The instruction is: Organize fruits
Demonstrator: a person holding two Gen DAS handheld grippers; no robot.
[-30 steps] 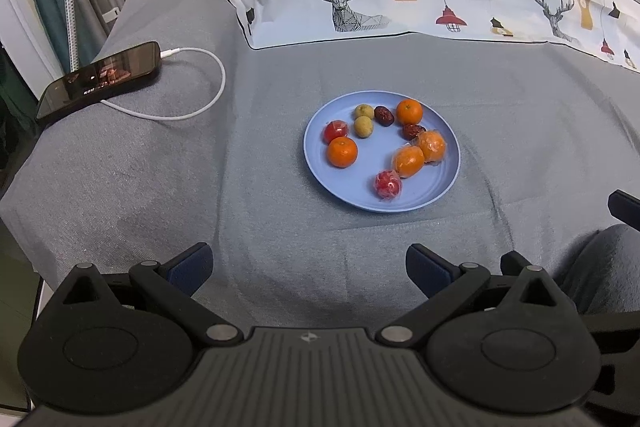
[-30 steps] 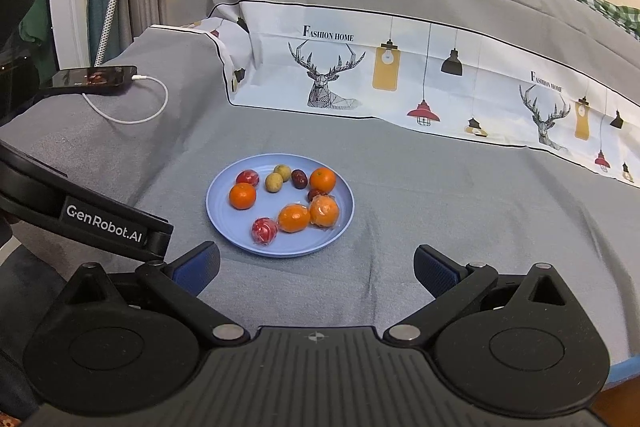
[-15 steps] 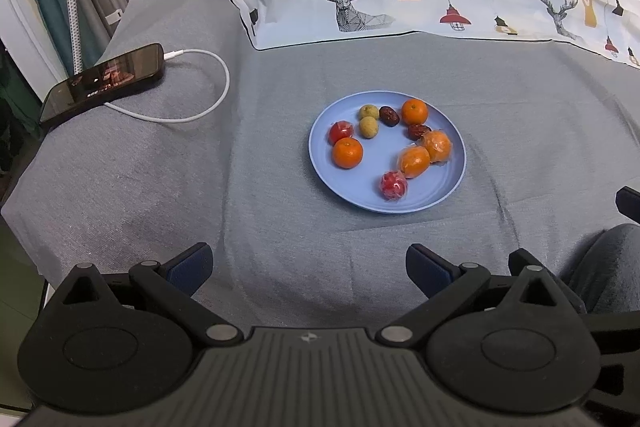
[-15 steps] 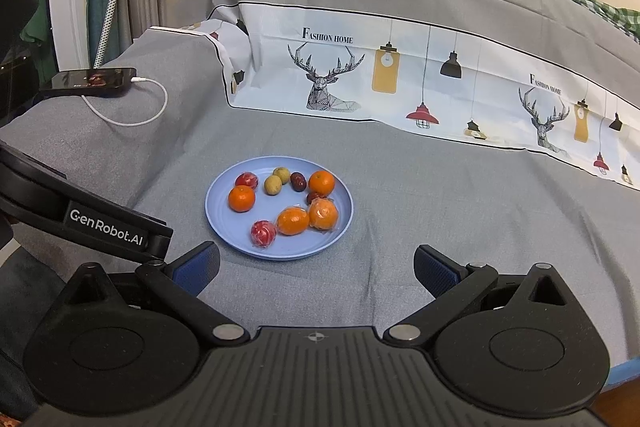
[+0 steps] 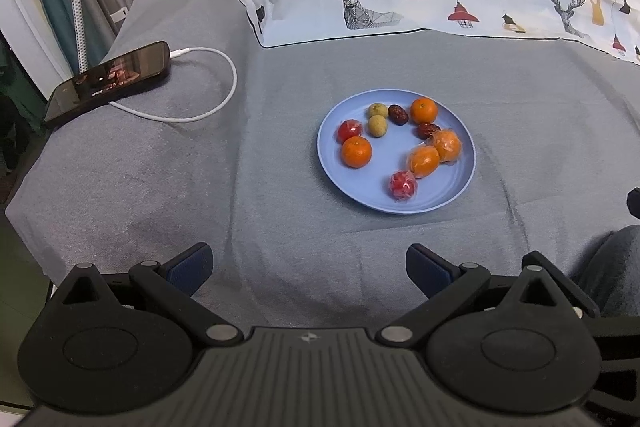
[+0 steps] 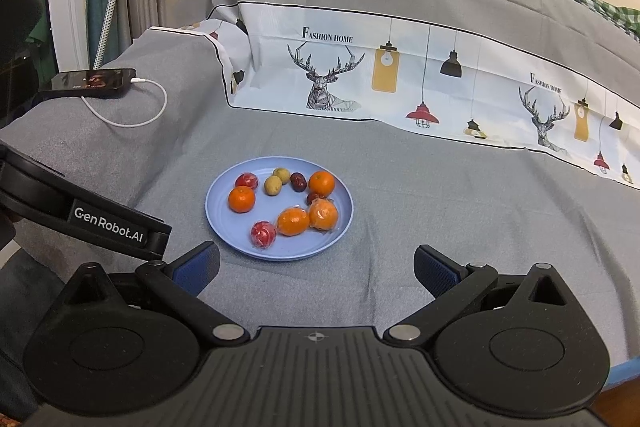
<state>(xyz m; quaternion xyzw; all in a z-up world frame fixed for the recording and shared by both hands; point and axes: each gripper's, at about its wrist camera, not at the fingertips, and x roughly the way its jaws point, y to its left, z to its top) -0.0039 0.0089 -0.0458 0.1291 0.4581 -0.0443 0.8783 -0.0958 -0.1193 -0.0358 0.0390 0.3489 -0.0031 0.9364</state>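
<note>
Nine small fruits lie loose on the blue plate [image 5: 456,195], which sits mid-bedspread [image 5: 280,211], ahead of both grippers and well apart from them. Going left to right in the left wrist view: a phone [image 5: 108,81] on its white charging cable [image 5: 216,99] rests near the bed's left edge; then, on the plate, a wrapped red fruit [image 5: 349,130] touching a bare tangerine [image 5: 356,152], two yellow-green fruits [image 5: 377,119], two dark red dates [image 5: 398,114], a second bare tangerine [image 5: 424,110], a wrapped red fruit [image 5: 403,185] at the near rim, and two wrapped oranges [image 5: 436,153] pressed together.

The left gripper [image 5: 308,267] and the right gripper [image 6: 316,269] both stand spread wide with nothing between their fingers.

The likely trouble is the round fruit itself. A pinch that lands off-centre could squirt a tangerine across the shallow plate or over its low rim onto the soft cloth, where it may roll. The clear film on the wrapped pieces looks slippery, and the touching pairs leave little room for a finger to slide between them. The plate sits on yielding bedding, so a downward push could tip it.

No second dish or sorting spot shows in either view. The wrapped red fruits cannot be identified through the film, and the left gripper's body partly blocks the right camera's lower left.
</note>
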